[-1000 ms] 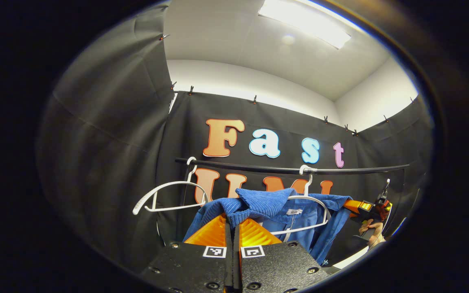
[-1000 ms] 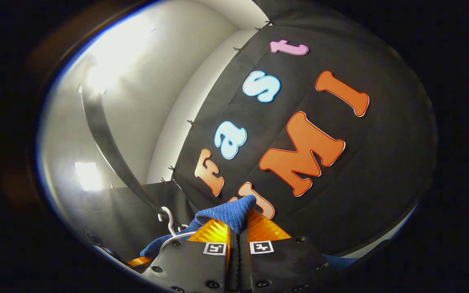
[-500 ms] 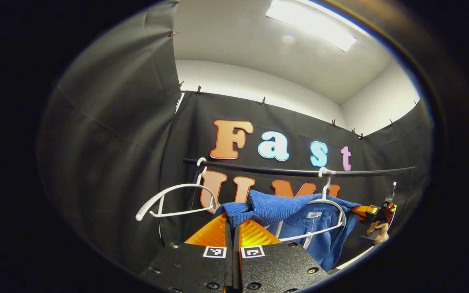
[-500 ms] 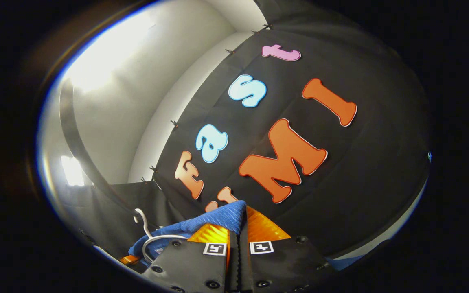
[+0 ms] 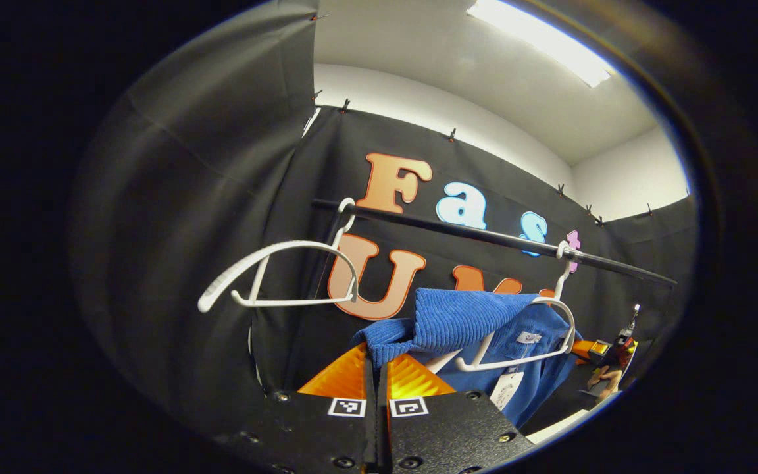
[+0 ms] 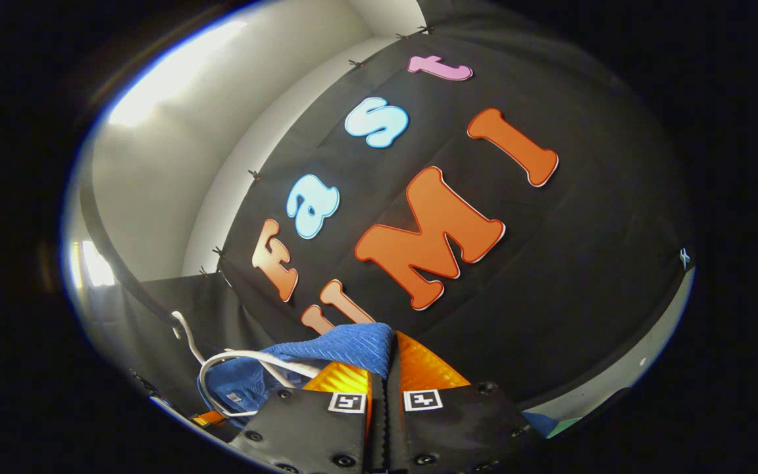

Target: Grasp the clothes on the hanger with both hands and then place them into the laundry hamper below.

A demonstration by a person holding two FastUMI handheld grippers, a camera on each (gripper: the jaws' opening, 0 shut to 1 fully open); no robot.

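Left gripper [image 5: 376, 368] pinching blue garment [image 5: 458, 319]; right gripper [image 6: 384, 368] likewise; spare hanger [image 5: 274, 276] in left gripper view.

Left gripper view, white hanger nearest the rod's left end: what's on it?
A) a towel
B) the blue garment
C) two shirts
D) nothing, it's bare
D: the left white hanger hangs bare on the black rod, while the blue garment sits at the other white hanger, with the left gripper shut on a fold of it.
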